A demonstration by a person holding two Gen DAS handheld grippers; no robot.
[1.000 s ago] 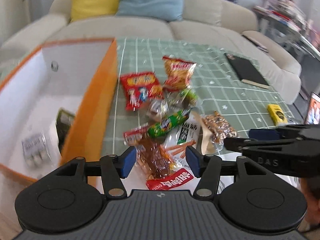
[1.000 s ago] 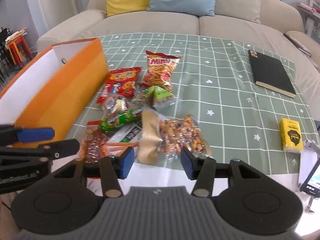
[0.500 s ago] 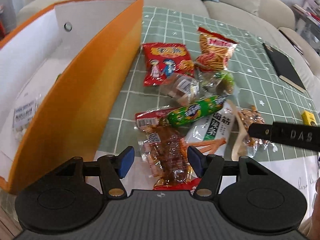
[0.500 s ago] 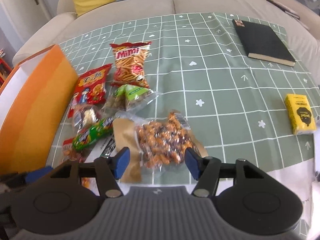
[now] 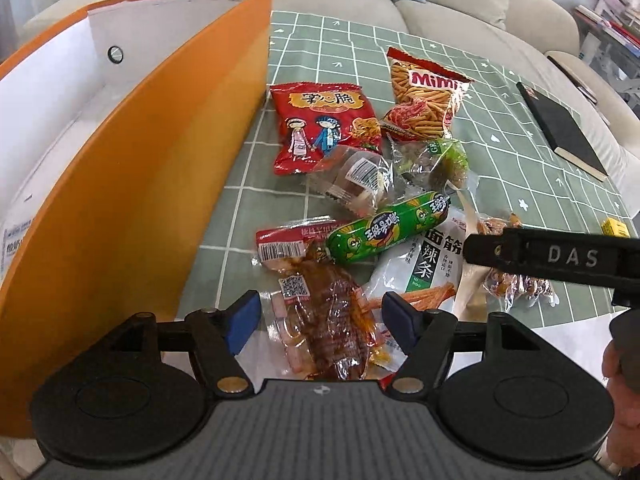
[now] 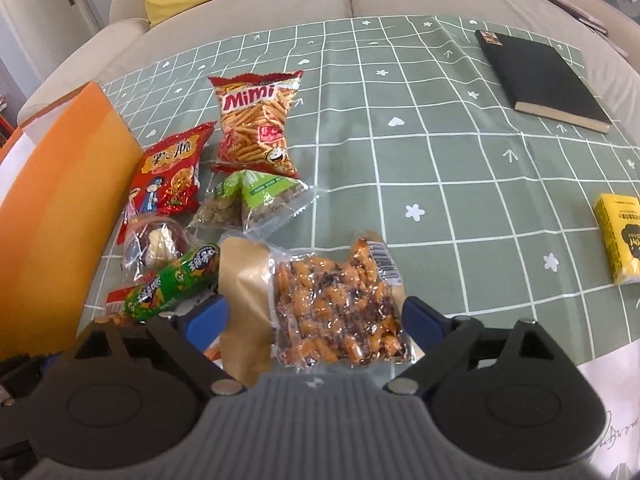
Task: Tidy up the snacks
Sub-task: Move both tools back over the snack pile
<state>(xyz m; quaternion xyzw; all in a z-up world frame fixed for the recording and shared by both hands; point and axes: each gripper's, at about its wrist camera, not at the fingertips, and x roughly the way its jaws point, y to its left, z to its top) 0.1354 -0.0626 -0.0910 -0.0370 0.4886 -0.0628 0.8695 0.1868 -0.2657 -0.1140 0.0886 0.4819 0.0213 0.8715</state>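
Snack pile lying on a green white-gridded tablecloth (image 6: pixel 440 168), beige sofa (image 6: pixel 360 4) standing behind.

An orange cardboard box (image 5: pixel 132 184) is walling the left edge; a black notebook (image 6: pixel 540 76) and a yellow carton (image 6: pixel 620 240) are sitting well apart to the right, bare cloth lying between. The left gripper (image 5: pixel 316 322) is hanging wide open, straddling a clear packet of reddish-brown meat strips (image 5: pixel 332 328). The right gripper (image 6: pixel 316 320) is hanging wide open around a clear bag of orange glazed snacks (image 6: pixel 340 312).

Bright, even daylight, soft shadows, glare on the shiny wrappers; sharp centre, strong fisheye bending at the edges.
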